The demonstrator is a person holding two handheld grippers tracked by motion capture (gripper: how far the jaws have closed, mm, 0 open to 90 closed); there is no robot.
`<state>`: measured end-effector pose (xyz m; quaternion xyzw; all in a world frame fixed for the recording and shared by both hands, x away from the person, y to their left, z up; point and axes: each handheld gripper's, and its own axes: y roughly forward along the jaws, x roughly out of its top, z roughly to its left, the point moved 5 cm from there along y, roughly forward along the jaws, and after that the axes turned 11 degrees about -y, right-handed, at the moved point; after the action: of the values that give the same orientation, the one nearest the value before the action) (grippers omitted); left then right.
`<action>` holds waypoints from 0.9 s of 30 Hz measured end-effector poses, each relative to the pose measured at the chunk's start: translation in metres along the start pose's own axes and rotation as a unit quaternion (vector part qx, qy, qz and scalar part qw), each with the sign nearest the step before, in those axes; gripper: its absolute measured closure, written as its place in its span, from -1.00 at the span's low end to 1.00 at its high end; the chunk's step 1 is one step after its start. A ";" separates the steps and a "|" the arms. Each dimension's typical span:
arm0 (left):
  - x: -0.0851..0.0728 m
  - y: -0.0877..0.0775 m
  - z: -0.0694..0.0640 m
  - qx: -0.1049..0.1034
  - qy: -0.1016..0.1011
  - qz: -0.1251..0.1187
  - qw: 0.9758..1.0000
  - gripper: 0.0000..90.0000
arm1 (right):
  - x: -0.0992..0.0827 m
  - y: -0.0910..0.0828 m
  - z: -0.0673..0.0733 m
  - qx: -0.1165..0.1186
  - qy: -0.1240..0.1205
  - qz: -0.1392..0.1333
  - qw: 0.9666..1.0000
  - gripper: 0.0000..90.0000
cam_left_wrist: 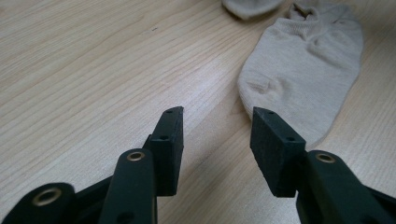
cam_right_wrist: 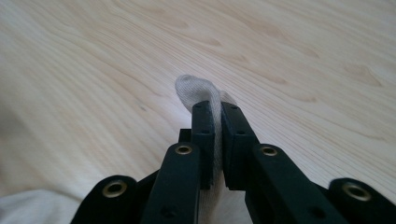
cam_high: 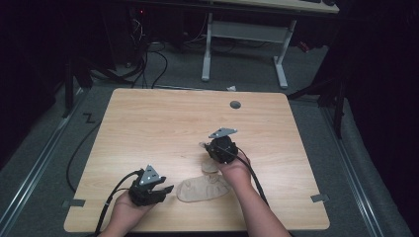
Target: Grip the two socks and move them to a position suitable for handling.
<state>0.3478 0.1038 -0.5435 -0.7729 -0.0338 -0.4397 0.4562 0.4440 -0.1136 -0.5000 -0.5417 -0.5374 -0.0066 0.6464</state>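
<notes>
Right gripper (cam_right_wrist: 217,109) pinches one sock (cam_right_wrist: 196,88); left gripper (cam_left_wrist: 217,116), fingers apart, faces another sock (cam_left_wrist: 303,60).

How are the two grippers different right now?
The left gripper has its jaws spread and holds nothing; the right gripper is clamped on a beige sock. The left sits at the near table edge beside a flat sock; the right is nearer the middle. Both are black and hand-held.
</notes>
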 end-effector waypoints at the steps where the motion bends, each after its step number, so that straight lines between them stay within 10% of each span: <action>1: 0.000 0.000 0.000 0.000 0.000 0.000 1.000 0.22 | 0.002 -0.004 0.004 0.003 -0.003 -0.008 1.000 0.89; 9: -0.001 0.001 -0.002 0.000 0.004 0.002 1.000 0.21 | 0.013 -0.018 0.029 0.019 -0.021 -0.058 0.998 0.84; 27: -0.003 0.009 -0.009 -0.002 0.019 0.015 1.000 0.21 | -0.098 -0.053 -0.023 -0.040 0.077 -0.043 0.995 0.57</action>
<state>0.3441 0.0929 -0.5505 -0.7657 -0.0123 -0.4475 0.4619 0.3867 -0.2080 -0.5281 -0.5414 -0.5081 -0.0974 0.6628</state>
